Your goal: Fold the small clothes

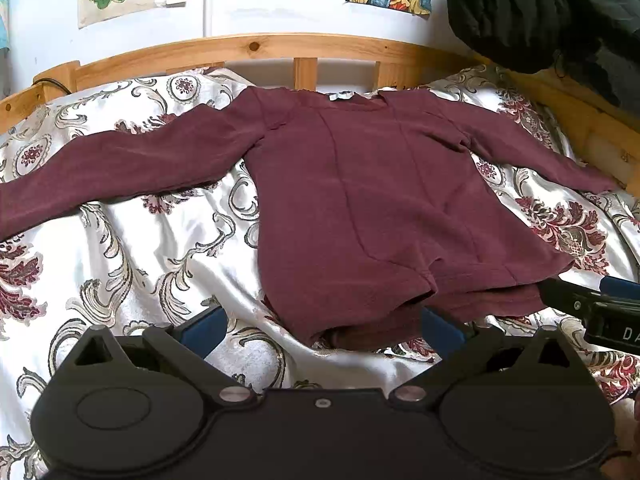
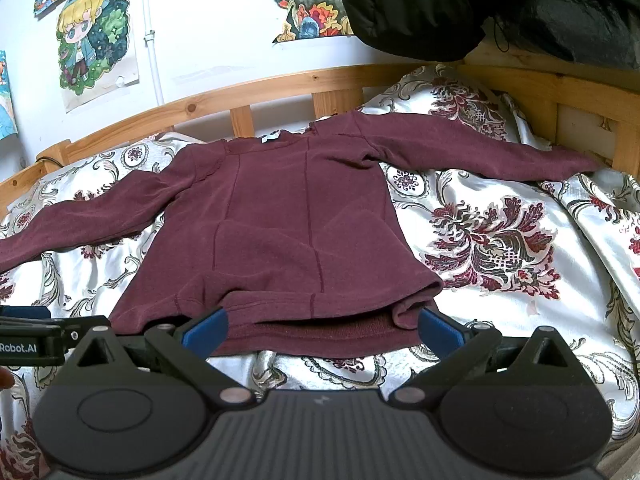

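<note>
A small maroon long-sleeved top [image 1: 360,200] lies flat on the bed, neck toward the headboard, both sleeves spread out sideways; it also shows in the right wrist view [image 2: 288,232]. My left gripper [image 1: 324,326] is open and empty just short of the hem's left corner. My right gripper [image 2: 322,326] is open and empty at the hem's right part, which is slightly rumpled. The right gripper also shows at the right edge of the left wrist view [image 1: 592,304], and the left gripper at the left edge of the right wrist view [image 2: 36,340].
The bed has a shiny white cover with red floral patterns [image 1: 140,248]. A wooden headboard [image 1: 280,46] runs along the back and right [image 2: 580,120]. A black padded jacket [image 2: 500,4] hangs at the upper right. Posters are on the wall.
</note>
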Motion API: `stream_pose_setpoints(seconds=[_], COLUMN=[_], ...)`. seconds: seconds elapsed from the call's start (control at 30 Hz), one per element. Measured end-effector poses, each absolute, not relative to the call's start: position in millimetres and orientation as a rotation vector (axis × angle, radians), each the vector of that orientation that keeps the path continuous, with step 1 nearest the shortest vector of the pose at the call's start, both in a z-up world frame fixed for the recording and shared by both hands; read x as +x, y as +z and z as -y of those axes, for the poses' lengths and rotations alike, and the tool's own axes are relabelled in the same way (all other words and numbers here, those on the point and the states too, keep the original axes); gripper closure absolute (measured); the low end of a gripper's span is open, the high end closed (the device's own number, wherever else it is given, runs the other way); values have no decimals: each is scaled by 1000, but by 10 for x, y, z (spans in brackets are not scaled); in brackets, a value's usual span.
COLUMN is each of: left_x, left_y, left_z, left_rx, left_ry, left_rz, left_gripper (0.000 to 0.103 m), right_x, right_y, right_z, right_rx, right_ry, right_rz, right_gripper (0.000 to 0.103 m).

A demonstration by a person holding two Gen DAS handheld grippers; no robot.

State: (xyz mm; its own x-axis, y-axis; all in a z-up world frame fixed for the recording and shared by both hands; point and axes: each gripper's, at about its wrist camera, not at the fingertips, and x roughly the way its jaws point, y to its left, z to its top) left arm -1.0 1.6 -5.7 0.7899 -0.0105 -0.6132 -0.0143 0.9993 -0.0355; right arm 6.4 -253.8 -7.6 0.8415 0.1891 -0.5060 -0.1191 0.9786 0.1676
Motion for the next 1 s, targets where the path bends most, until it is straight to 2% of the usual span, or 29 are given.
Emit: stream_pose_setpoints(seconds=[0.37, 0.67, 0.87, 1.0], left_x=[174, 789, 1083, 1163], left_y=[32, 564, 778, 667], left_z=[-9, 113, 275, 437], left_rx=[18, 227, 152, 69], left_ry=[-21, -94, -26, -40], left_rz=[-705, -770, -688, -726], left_gripper=[1, 1, 1, 1], right_x=[179, 850, 1373, 1679], right_y=[61, 355, 320, 191], right_z=[2732, 3410, 4110, 4611], right_rx=[199, 174, 248, 346], right_ry=[142, -11, -149, -263], right_rz=[-588, -498, -424, -397], right_gripper=[0, 0, 0, 0])
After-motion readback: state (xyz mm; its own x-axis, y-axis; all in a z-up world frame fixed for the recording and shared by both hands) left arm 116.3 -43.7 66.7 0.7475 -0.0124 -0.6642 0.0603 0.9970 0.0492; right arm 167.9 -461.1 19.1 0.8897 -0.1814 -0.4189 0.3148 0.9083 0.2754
